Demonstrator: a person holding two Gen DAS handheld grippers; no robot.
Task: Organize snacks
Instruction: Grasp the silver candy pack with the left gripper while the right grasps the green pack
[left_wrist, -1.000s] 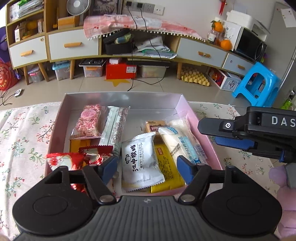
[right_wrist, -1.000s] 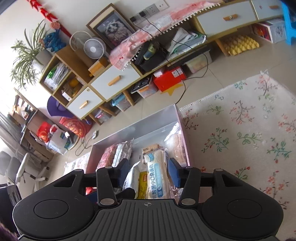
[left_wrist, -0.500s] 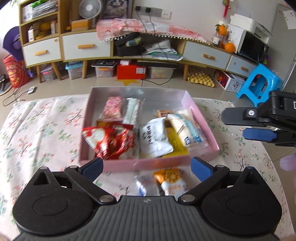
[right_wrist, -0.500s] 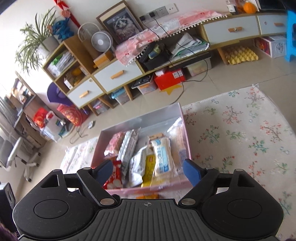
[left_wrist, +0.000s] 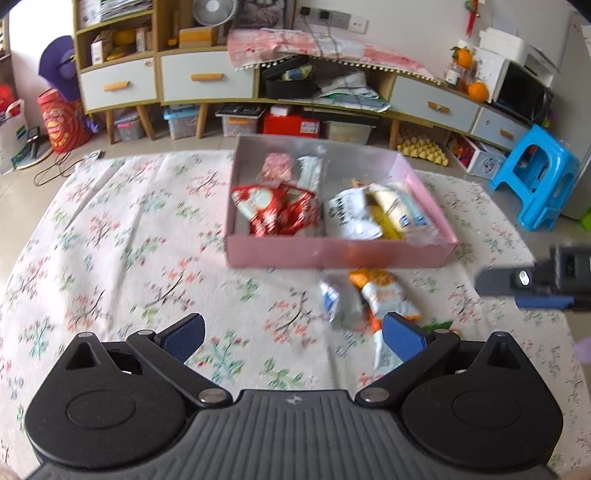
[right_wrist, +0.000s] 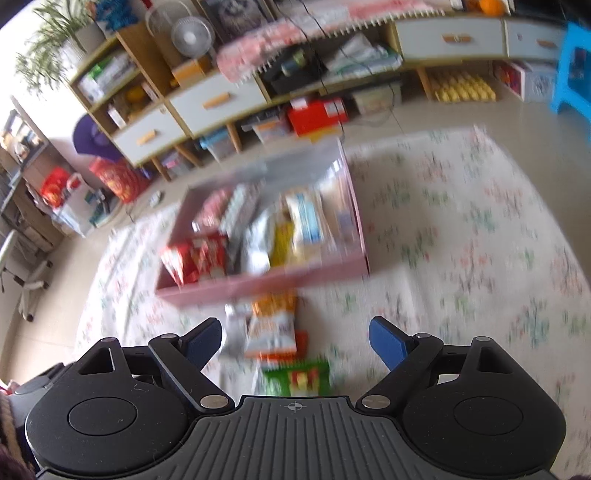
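A pink box (left_wrist: 332, 254) on the floral cloth holds several snack packets: red ones (left_wrist: 277, 210), a white one (left_wrist: 351, 218) and a yellow one. It also shows, blurred, in the right wrist view (right_wrist: 258, 284). Loose packets lie in front of it: an orange-white one (left_wrist: 384, 295), a silver-blue one (left_wrist: 338, 299), and a green one (right_wrist: 295, 380). My left gripper (left_wrist: 293, 338) is open and empty, well back from the box. My right gripper (right_wrist: 295, 338) is open and empty above the loose packets; it shows at the right edge of the left wrist view (left_wrist: 535, 284).
The floral cloth (left_wrist: 129, 240) covers the table around the box. Beyond are low cabinets with drawers (left_wrist: 207, 77), storage bins, a red box (left_wrist: 291, 123) on the floor and a blue stool (left_wrist: 535, 177) at the right.
Both grippers have pulled back and up from the box and opened wider. The loose packets in front of the box have come into view.
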